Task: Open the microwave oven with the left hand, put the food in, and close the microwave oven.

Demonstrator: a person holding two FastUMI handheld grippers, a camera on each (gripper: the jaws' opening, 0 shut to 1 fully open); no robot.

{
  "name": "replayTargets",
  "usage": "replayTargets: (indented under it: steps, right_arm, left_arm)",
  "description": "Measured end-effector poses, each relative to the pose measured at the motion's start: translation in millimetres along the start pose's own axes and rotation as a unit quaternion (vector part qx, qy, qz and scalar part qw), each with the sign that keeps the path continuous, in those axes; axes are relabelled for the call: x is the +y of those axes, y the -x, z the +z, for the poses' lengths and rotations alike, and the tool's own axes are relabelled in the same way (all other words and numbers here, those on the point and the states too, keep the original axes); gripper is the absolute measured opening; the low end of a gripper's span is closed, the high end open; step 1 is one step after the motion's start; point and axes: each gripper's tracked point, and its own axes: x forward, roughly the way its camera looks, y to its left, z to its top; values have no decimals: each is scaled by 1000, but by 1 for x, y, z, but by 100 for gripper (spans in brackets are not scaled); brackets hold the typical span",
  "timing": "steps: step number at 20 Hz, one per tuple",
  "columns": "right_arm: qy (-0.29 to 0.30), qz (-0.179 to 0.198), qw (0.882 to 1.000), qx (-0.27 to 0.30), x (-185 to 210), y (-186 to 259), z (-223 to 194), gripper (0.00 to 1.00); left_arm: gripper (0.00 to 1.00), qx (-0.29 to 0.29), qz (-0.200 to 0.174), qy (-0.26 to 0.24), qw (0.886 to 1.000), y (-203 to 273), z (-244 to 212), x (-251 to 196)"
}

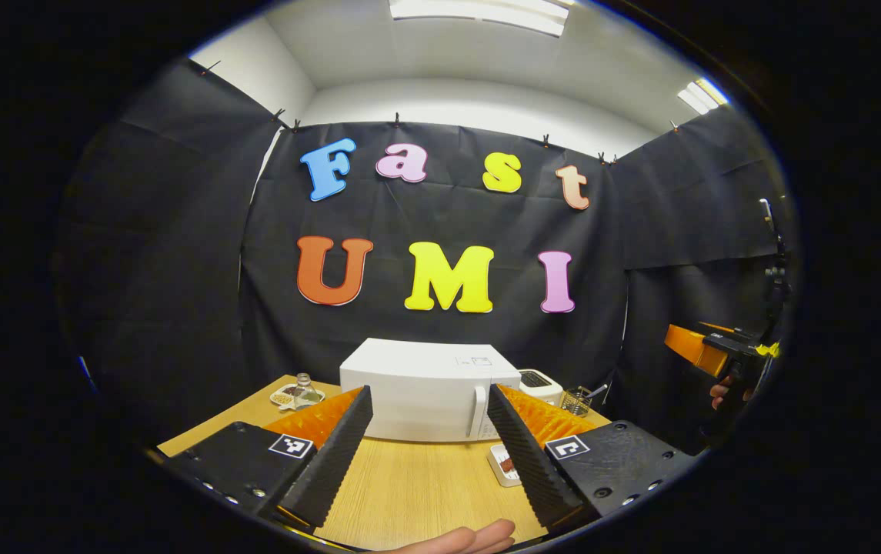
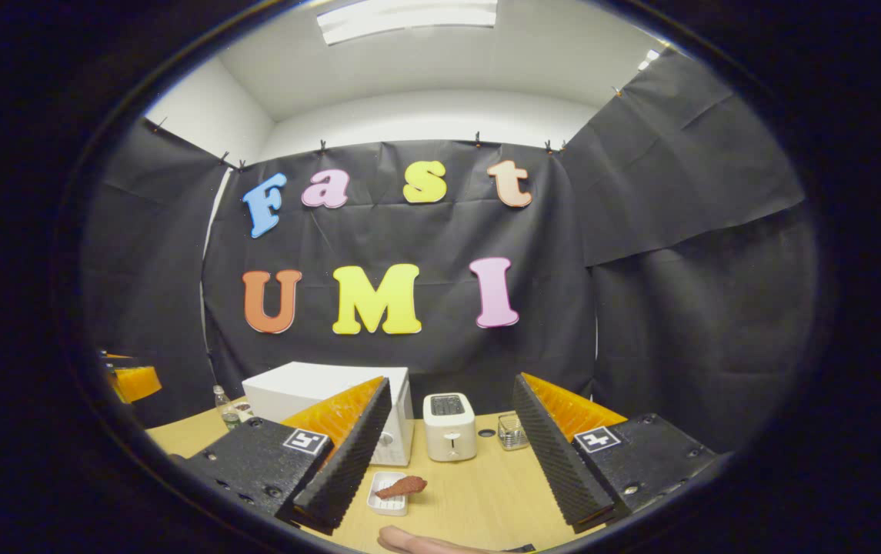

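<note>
Black cloth walls (image 1: 178,254), white ceiling (image 2: 425,69), strip lights (image 1: 478,11), wooden table (image 1: 417,485)

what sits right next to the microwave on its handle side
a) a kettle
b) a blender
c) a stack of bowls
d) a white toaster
d: in the right gripper view a white toaster stands on the wooden table just beside the microwave, with a small glass container past it.

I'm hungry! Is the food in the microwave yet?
Not yet. Nothing looks done: the microwave door is shut, and the food lies on its small white dish on the table. Both the left gripper and right gripper are open, holding nothing. Opening, loading and closing all remain.
</note>
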Motion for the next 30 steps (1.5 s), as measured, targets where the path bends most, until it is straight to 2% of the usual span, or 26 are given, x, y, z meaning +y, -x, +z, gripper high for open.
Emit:
replayTargets:
  steps: [1, 2, 3, 4, 9, 10, 15, 16, 18, 19, 20, 21, 25, 30]
  right_arm:
    - [0, 0, 1000, -2, -1, 1, 0, 92]
    - [1, -1, 1000, -4, -1, 3, 0, 92]
    - [4, -2, 1000, -7, -2, 4, 0, 92]
    - [6, -3, 1000, -10, -3, 6, 1, 92]
    - [7, -12, 1000, -26, -18, 14, 0, 92]
    - [6, -13, 1000, -27, -22, 13, -2, 100]
    - [18, -14, 999, -30, -33, 15, -1, 100]
    - [23, -14, 999, -34, -36, 16, 0, 92]
    - [39, -26, 998, -32, -46, 15, -2, 92]
    - [45, -29, 998, -33, -50, 16, -2, 100]
    - [47, -26, 998, -37, -47, 18, 2, 92]
    - [49, -25, 998, -39, -49, 17, 3, 100]
    - [44, -29, 998, -28, -61, 9, -8, 100]
    - [26, -15, 1000, -7, -65, -3, -26, 100]
  left_arm:
    - [93, 0, -2, 1, 1000, -4, -1, -2]
    - [82, 2, -4, 2, 1000, -8, -3, -2]
    - [82, 2, -3, 1, 1000, -14, -5, -4]
    - [93, 2, -2, 0, 1000, -20, -6, -5]
    - [93, 17, -4, 9, 1000, -63, -29, -21]
    - [93, 21, -3, 9, 1000, -74, -35, -24]
    - [93, 52, -7, -5, 999, -136, -82, -45]
    - [93, 56, -8, -8, 998, -148, -92, -48]
    - [93, 68, -12, -10, 998, -173, -117, -56]
    - [93, 72, -14, -6, 997, -184, -129, -60]
    - [93, 74, -17, 1, 997, -196, -138, -66]
    - [93, 74, -17, 6, 997, -208, -147, -69]
    - [93, 86, -3, 9, 996, -252, -184, -73]
    - [93, 107, 0, 4, 994, -287, -223, -78]
